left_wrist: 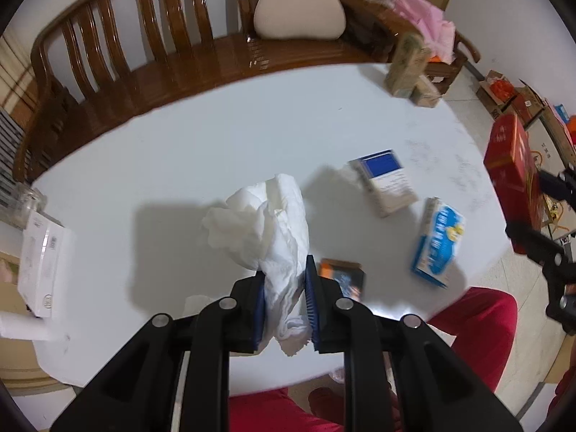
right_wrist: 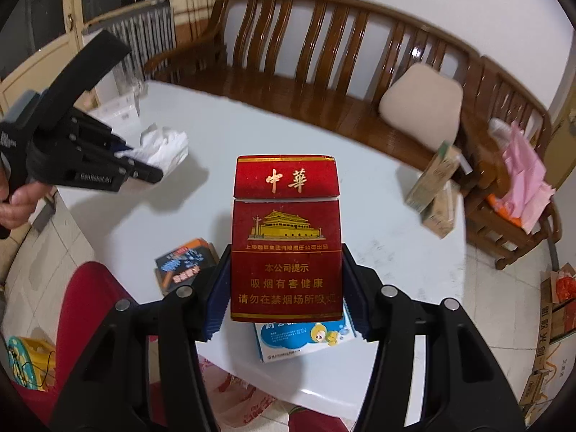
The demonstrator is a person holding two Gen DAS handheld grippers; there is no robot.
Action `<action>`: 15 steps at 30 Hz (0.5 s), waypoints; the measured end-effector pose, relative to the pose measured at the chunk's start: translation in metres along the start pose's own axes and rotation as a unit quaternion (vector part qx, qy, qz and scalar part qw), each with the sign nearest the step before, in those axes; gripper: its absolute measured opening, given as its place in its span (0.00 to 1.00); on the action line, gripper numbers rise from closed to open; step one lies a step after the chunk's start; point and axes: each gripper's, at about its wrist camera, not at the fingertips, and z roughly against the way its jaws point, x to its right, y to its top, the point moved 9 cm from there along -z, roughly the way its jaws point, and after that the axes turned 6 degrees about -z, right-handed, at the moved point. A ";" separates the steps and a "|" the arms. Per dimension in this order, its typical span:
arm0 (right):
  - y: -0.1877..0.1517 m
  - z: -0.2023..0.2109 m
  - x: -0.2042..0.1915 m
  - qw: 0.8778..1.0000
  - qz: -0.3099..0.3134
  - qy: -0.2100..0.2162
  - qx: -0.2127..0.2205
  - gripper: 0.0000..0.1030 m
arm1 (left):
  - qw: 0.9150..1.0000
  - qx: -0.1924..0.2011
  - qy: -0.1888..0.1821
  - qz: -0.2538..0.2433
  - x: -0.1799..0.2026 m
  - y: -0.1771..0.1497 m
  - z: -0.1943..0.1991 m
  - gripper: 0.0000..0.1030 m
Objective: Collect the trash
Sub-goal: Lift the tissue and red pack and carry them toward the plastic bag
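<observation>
**Both grippers loaded, more litter left on the table**

Nearest, in the left wrist view: left gripper [left_wrist: 284,298] clamped on a crumpled white tissue [left_wrist: 268,226], jaws narrow, pinching the trailing tail while the bulk billows forward, clear of the white table [left_wrist: 216,133]. Soft and nearly weightless, likely to slip or tear if held only by a thin fringe; better taken deep in the wad.

In the right wrist view: right gripper [right_wrist: 286,288] closed on the lower half of a red cigarette pack [right_wrist: 286,237], jaws pressed flat against both narrow sides, pack upright with its flip lid slightly ajar. Light cardboard, stiff at the edges yet crushable if empty; hold on the narrow sides looks sound.

Below and just beyond, near the front edge of the table: a blue-and-white carton [left_wrist: 437,243] towards the right, a dark orange-and-blue pack [left_wrist: 342,277] beside the left gripper's fingertip. All small, light boxes, easiest across the short sides.

Further in, towards the middle: a blue-topped white box [left_wrist: 387,180] lying flat.

At the left edge: a white flat box [left_wrist: 41,262].

At the far right corner: two greenish cartons [left_wrist: 408,68], leaning together.

Behind the table: a wooden bench [left_wrist: 151,46] with a beige cushion [left_wrist: 298,7]. No bin visible in either view.
</observation>
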 end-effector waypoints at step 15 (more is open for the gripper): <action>-0.032 0.133 -0.036 0.996 0.019 -0.014 0.087 0.53 | 0.996 0.074 -0.027 -0.041 0.091 -0.054 0.091 0.19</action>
